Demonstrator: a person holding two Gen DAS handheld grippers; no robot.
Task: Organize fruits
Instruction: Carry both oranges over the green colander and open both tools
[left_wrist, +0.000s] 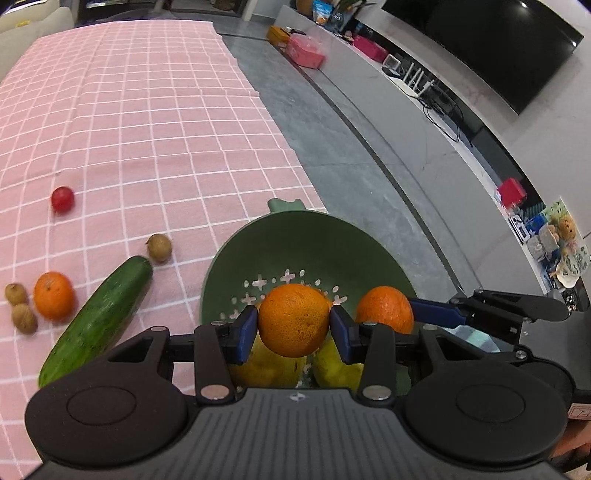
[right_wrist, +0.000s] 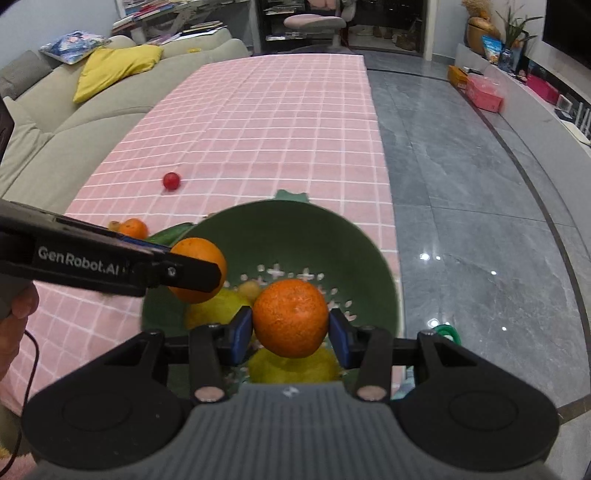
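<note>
A green colander bowl (left_wrist: 295, 236) (right_wrist: 280, 229) stands at the right edge of the pink checked tablecloth, with yellow fruits (right_wrist: 295, 365) inside. My left gripper (left_wrist: 293, 325) is shut on an orange (left_wrist: 293, 317) above the bowl. My right gripper (right_wrist: 291, 325) is shut on another orange (right_wrist: 290, 317) above the bowl; it also shows in the left wrist view (left_wrist: 384, 306). The left gripper's orange shows in the right wrist view (right_wrist: 195, 254). On the cloth lie a third orange (left_wrist: 53, 295), a cucumber (left_wrist: 99, 317), a red fruit (left_wrist: 62, 199) and small brown fruits (left_wrist: 159, 247).
The table's right edge (left_wrist: 295, 155) drops to a grey tiled floor. A sofa (right_wrist: 74, 110) with a yellow cushion runs along the left. A low TV bench (left_wrist: 406, 85) with boxes lines the right wall. A green ring (right_wrist: 447, 332) lies by the bowl.
</note>
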